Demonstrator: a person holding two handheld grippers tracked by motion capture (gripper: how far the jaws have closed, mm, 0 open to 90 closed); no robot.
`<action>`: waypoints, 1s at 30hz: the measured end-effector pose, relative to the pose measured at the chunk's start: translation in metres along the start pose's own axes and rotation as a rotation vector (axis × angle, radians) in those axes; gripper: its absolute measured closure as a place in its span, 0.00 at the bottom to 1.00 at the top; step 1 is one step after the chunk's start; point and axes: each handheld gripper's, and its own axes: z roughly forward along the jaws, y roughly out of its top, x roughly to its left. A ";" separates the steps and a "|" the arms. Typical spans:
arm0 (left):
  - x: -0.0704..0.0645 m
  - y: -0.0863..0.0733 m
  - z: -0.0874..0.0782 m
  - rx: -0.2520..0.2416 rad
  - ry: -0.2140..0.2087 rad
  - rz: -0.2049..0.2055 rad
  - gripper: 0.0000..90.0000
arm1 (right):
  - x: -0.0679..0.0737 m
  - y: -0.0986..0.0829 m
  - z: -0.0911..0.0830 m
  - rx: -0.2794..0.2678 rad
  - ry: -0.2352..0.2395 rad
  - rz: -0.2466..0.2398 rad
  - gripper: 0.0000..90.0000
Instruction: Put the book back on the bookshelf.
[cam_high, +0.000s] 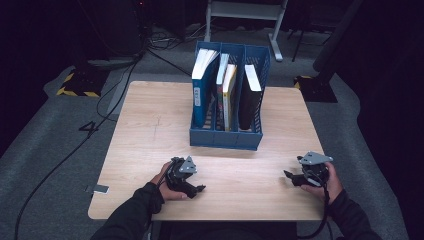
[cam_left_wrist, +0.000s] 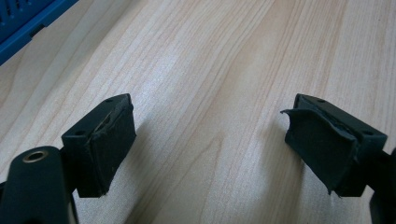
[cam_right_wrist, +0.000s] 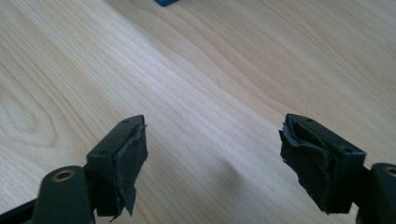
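Note:
A blue file rack (cam_high: 227, 137) with three slots stands at the middle back of the wooden table (cam_high: 150, 125). A blue book (cam_high: 201, 85) leans in its left slot, two thin books (cam_high: 226, 90) stand in the middle slot and a black book (cam_high: 249, 97) fills the right one. My left gripper (cam_high: 199, 189) rests low at the near left of the table, open, with bare wood between its pads (cam_left_wrist: 112, 140). My right gripper (cam_high: 289, 176) sits at the near right, also open and holding nothing, its pads (cam_right_wrist: 128, 158) spread wide.
A corner of the blue rack (cam_left_wrist: 28, 21) lies up and to the left in the left gripper view, and a sliver of the rack (cam_right_wrist: 166, 2) at the top of the right gripper view. Cables (cam_high: 90, 127) trail over the grey floor left of the table. A white desk frame (cam_high: 245, 15) stands behind.

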 end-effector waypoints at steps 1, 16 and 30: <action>0.000 0.000 0.000 0.000 0.000 0.000 0.17 | 0.000 0.000 0.000 0.000 0.000 0.000 0.25; 0.001 0.000 0.000 0.001 -0.003 0.005 0.17 | -0.021 -0.042 -0.004 -0.049 0.086 0.210 0.21; 0.000 0.000 0.000 -0.001 0.001 0.001 0.17 | -0.025 -0.041 -0.001 -0.045 0.107 0.190 0.17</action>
